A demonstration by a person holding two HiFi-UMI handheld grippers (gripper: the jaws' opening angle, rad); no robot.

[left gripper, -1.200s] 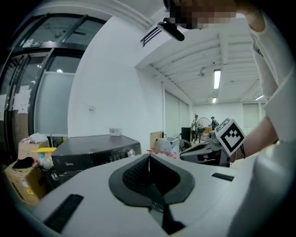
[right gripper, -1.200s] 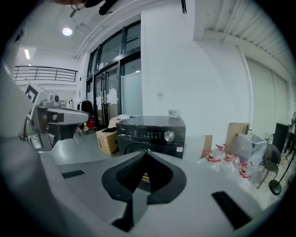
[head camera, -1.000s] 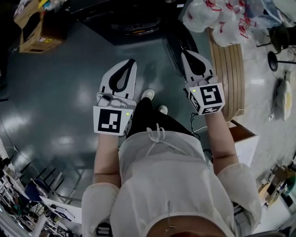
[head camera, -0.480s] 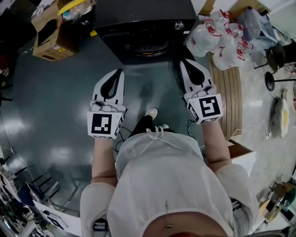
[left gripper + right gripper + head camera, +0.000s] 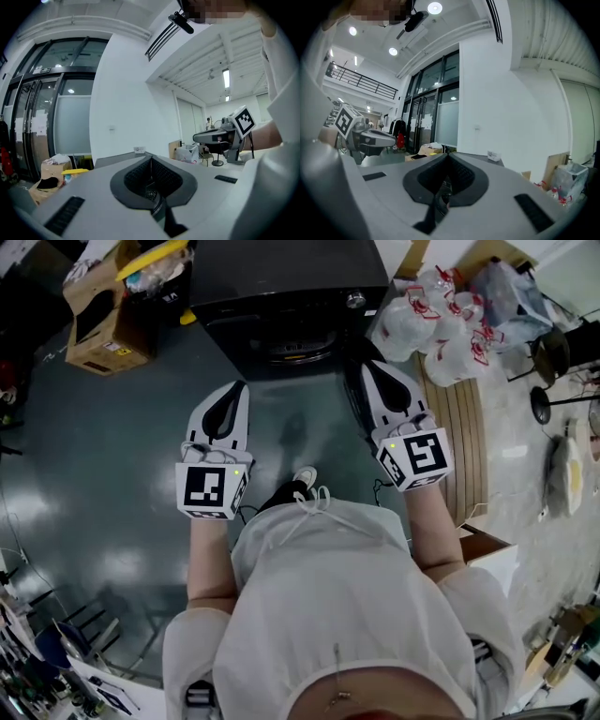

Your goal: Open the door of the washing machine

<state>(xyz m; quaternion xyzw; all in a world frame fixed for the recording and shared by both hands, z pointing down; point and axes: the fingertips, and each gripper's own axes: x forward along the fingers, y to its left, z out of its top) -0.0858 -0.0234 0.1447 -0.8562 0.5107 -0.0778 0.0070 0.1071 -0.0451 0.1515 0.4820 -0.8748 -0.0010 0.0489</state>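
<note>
As the person stood facing the washing machine (image 5: 281,287), far more of it showed in the head view than a second before: then only the lower front lay at the top edge, whereas now the dark top, the knob (image 5: 354,301) and the round door (image 5: 298,345) were all in sight. Both tools had also come up and forward over that second, and since the half-second mark almost nothing had shifted, so the approach looked settled rather than under way. The left hand-held gripper (image 5: 241,386) had its jaws pressed together with nothing between them, which its own view confirmed (image 5: 150,157). The right hand-held gripper (image 5: 368,367) was likewise fully closed and empty (image 5: 447,154). Each hung above the grey floor (image 5: 112,446), short of the machine's front, and touched nothing. The door still appeared closed against the front panel, so the task itself was not yet begun; I judged this to be the reach toward the door. The right tool stood nearer the door's edge, though the handle could not be made out from above. Before any pull, closed jaws would probably need to open or hook the rim. A cardboard box (image 5: 103,320) sat left of the machine and white plastic bags (image 5: 427,324) to its right, clear of the door's likely swing as far as could be told.
</note>
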